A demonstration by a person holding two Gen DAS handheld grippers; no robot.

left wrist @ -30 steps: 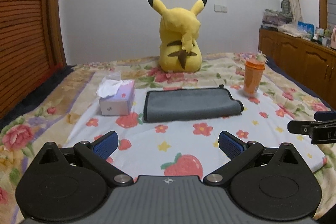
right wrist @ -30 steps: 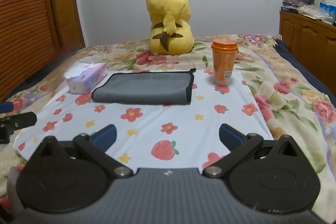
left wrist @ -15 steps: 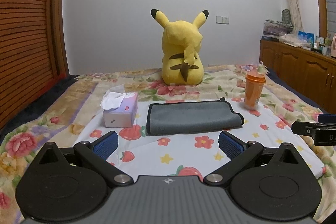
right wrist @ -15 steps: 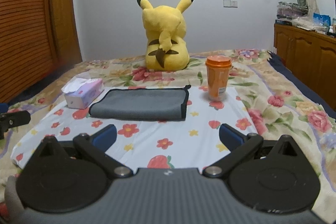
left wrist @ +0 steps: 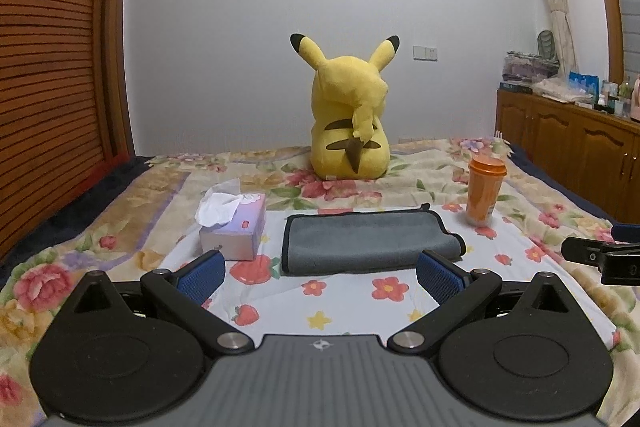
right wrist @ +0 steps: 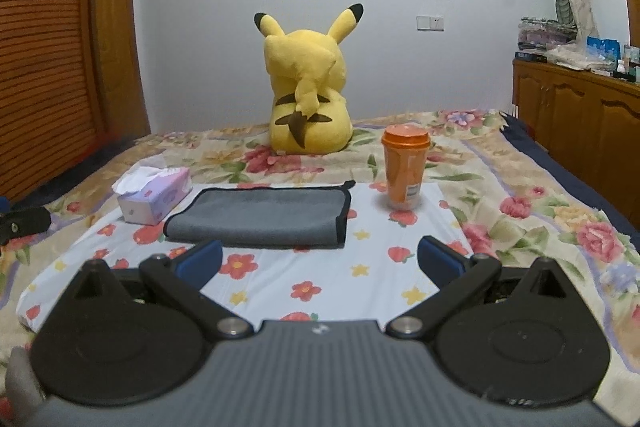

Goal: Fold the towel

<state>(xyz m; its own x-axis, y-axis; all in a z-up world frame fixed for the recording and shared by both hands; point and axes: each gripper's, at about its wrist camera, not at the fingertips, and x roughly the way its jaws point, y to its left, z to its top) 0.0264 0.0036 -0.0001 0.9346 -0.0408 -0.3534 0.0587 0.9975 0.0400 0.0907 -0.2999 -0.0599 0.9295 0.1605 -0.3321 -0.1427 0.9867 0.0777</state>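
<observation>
A grey towel [left wrist: 368,241] with a dark border lies folded flat on a white flowered sheet [left wrist: 384,307] on the bed; it also shows in the right wrist view [right wrist: 264,217]. My left gripper [left wrist: 320,273] is open and empty, held back from the towel's near edge. My right gripper [right wrist: 320,259] is open and empty, also short of the towel. The right gripper's tip [left wrist: 600,259] shows at the right edge of the left wrist view. The left gripper's tip [right wrist: 20,225] shows at the left edge of the right wrist view.
A tissue box [left wrist: 234,227] stands left of the towel. An orange cup [left wrist: 484,195] stands at its right far corner. A yellow plush toy [left wrist: 350,115] sits behind. A wooden cabinet [left wrist: 572,147] runs along the right, a slatted wooden wall [left wrist: 52,67] on the left.
Both grippers have tilted upward and drawn back a little, so the towel and bed sit lower in both views. Both stay open. The towel has not moved.
</observation>
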